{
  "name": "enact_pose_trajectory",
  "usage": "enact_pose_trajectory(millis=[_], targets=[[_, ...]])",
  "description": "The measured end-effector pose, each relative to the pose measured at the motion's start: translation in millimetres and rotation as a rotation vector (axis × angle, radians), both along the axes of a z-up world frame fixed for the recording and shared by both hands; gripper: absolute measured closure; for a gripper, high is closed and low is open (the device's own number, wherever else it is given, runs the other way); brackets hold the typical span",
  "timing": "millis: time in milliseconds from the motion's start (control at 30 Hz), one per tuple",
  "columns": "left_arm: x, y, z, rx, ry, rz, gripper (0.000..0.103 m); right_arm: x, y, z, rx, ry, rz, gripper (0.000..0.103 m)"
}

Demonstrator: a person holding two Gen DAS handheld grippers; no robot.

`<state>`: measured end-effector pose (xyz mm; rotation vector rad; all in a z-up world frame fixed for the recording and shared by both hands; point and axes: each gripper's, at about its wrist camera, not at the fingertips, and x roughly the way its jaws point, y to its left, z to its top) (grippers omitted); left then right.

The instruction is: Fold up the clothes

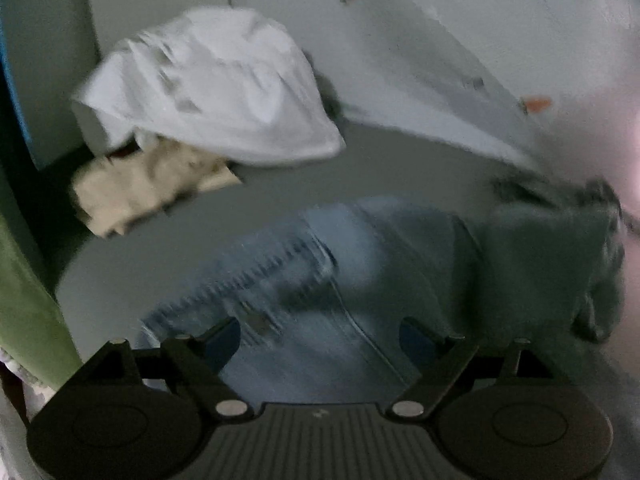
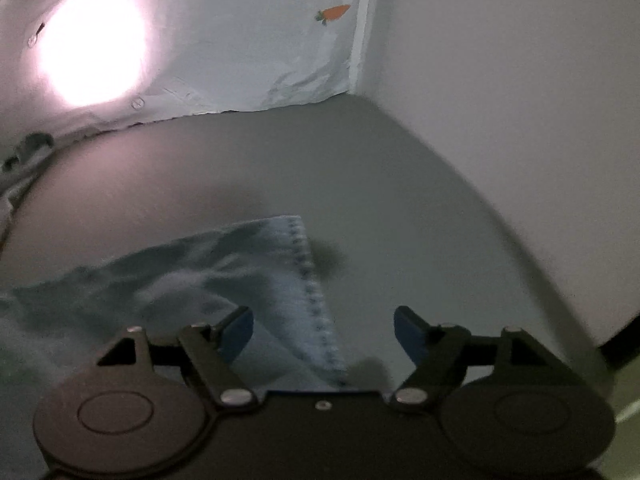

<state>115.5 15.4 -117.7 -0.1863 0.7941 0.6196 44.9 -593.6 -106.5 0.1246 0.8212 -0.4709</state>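
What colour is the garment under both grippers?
Light blue denim jeans, shown best in the left wrist view.

Setting: a domestic room corner, set up as a laundry-folding spot. Evidence: plain grey tabletop [image 2: 360, 168] pushed into a corner of white walls [image 2: 500, 80]. One wall is covered with a wrinkled white sheet [image 2: 240, 60] bearing small orange carrot stickers [image 2: 334, 13]. Household garments lie about: light blue jeans [image 1: 320, 280], a crumpled white garment [image 1: 212, 88] over a beige one [image 1: 140, 188], a green cloth [image 1: 24, 300] at the left edge. Lighting is dim, with one bright glare spot [image 2: 92, 52] on the sheet.
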Motion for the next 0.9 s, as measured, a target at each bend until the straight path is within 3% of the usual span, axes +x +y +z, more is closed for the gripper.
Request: enact_pose_trajectory(millis=[167,267,400,567,667,733,900], targets=[[19.2,5.4,-23.6,-0.028,0.082,0.029,0.016,43.5,-11.6,-20.0,-0.013,0.01,0.036,0.029],[30.2,8.5,-20.0,-0.022,0.057,0.059,0.016,73.5,-23.3,-31.9,-0.041,0.022,0.053,0.038],[58.0,14.6,-9.5,0.037,0.056,0.087,0.016,109.6,-37.9,-47.6,-0.005,0.034,0.047,0.039],[74.1,20.1,-13.7,0.028,0.078,0.124,0.016,138.6,-37.1,-63.4,0.004,0.058,0.047,0.039],[74.2,22.3,-18.1,0.011,0.077,0.146,0.016,137.1,-37.7,-53.4,-0.005,0.026,0.05,0.057],[73.3,25.0,-19.5,-0.011,0.069,0.165,0.016,136.1,-38.1,-46.7,-0.011,0.005,0.052,0.075],[72.6,27.9,-15.7,-0.018,0.06,0.165,0.016,133.6,-37.6,-27.8,-0.043,-0.055,0.058,0.08]])
